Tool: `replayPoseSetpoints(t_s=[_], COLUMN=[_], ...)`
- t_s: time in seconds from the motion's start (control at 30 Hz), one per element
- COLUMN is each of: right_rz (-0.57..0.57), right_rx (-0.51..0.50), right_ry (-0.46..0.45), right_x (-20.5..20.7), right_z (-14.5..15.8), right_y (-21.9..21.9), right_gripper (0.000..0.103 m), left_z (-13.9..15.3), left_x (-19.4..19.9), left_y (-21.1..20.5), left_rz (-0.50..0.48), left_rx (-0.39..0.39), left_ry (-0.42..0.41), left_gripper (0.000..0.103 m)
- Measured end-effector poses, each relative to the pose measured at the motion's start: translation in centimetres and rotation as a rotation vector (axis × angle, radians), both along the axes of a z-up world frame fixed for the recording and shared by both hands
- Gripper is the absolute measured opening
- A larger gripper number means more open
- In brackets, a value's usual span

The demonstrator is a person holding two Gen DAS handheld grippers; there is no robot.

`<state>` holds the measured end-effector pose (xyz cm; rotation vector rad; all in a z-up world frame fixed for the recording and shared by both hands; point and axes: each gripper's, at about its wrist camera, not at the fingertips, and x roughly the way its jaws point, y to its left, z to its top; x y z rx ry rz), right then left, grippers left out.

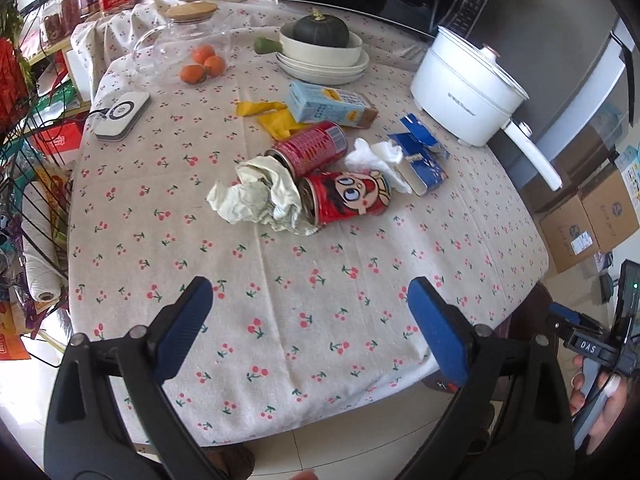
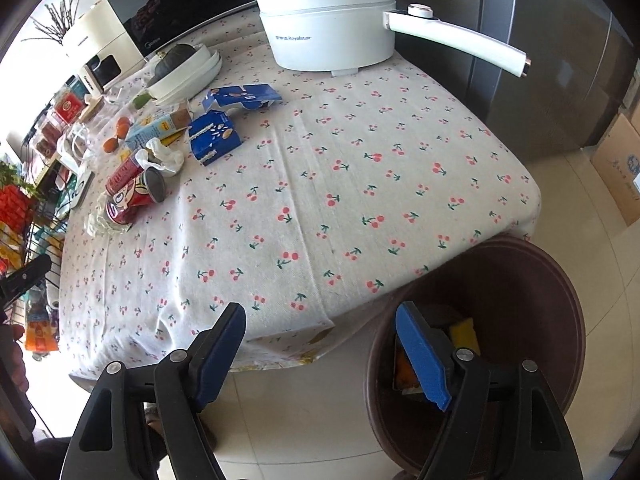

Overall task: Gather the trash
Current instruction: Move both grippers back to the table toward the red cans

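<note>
Trash lies heaped near the middle of the tabletop (image 1: 304, 320): a cartoon-printed can (image 1: 344, 198) on its side against a second red can (image 1: 310, 150), crumpled paper (image 1: 256, 204) at their open ends, a white tissue (image 1: 378, 156), a torn blue carton (image 1: 422, 158), a pale blue drink box (image 1: 328, 106) and a yellow wrapper (image 1: 268, 118) behind them. None of it is held. The left gripper (image 1: 310, 320) hovers over the near edge with its jaws spread and empty, apparently lined up toward the heap. The right gripper (image 2: 320, 344), jaws likewise spread with nothing between them, hangs over a brown bin (image 2: 532, 280) on the floor just off the tabletop's near corner; scraps already lie inside, so it probably serves as the drop point. A cherry-print cloth covers the tabletop. A white electric pot (image 1: 464, 88), stacked bowls holding a dark squash (image 1: 320, 30), oranges (image 1: 202, 66) and a glass jug stand toward the far edge, with a microwave behind and cardboard boxes on the tiled floor.
</note>
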<state>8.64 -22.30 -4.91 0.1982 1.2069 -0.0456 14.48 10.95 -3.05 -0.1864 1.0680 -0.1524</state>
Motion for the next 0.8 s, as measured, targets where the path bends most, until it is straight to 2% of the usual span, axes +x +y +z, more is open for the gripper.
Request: replayPoseSetpoints(t_s=[0.17,0.23,0.27,0.37,0.53,0.67,0.8], right_rz=[0.014,0.016,0.015,0.000,-0.005,-0.007,-0.029], right_rx=[0.006,0.012,0.017,0.036,0.049,0.031,0.027], right_ry=[0.010,0.015,0.016,0.018,0.032,0.043,0.053], right_x=[2.1,2.8,3.2,3.9,4.7,4.9,5.1], right_z=[-0.6,-0.7,-0.8,-0.9,-1.2,-1.4,-1.7], right_y=[1.1,1.3,1.4,1.1,0.4,-0.4,-1.3], right_gripper=[0.080,0.080,0.080,0.080,0.080,0.080,0.080], left_z=[-1.9,-1.9,-1.8,-1.5,-3.7,-5.4,-6.3], left_x=[2.9,4.1,4.7,6.3,8.5,9.3,9.7], left_y=[0.2,-0.6,-1.3,-4.1,-7.9,-9.5,-10.0], left_rz=[0.028,-0.006,-0.043,-0.189,-0.383,-0.463,-0.454], left_rx=[-0.005,-0.005,0.013,0.138,0.260,0.351,0.419], left_ry=[0.046,0.037,0.019,-0.043,-0.008,0.013,0.001], left_gripper=[0.098,0.097,0.096,0.094,0.082,0.080,0.076])
